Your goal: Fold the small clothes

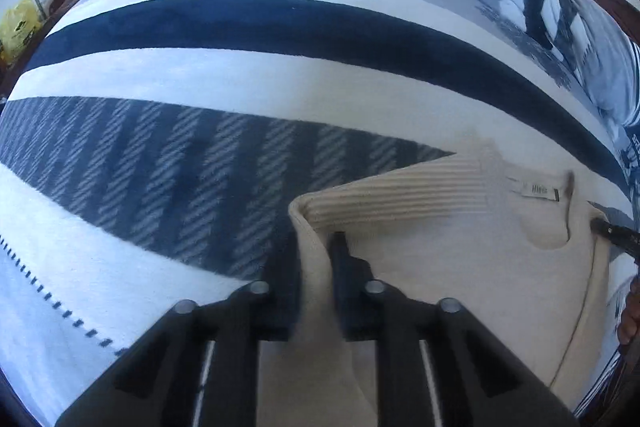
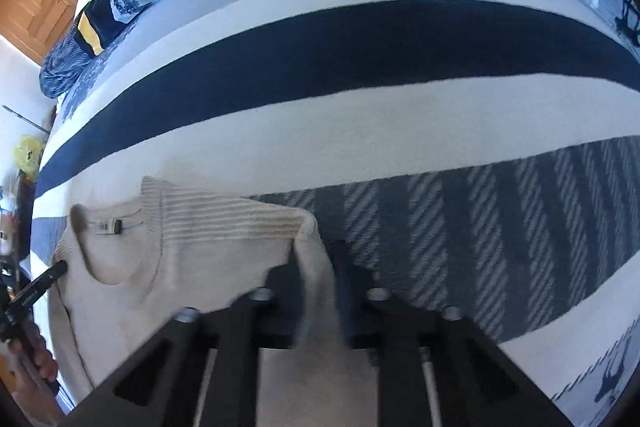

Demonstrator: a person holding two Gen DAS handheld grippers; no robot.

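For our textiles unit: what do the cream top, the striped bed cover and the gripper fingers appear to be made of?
Cream top: knitted yarn, matte; ribbed rows show along its top edge.
Bed cover: soft woven or fleecy fabric, judging by fuzzy stripe edges.
Gripper fingers: probably hard black plastic, smooth and dull; metal cannot be ruled out.

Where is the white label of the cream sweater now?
The label sits inside the back of the neckline of the cream sweater, right of centre in the left wrist view, on the striped blanket.

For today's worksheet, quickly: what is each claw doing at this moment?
Left claw: closed, pinching a shoulder corner of the cream sweater.
Right claw: closed, pinching the sweater's other shoulder corner.
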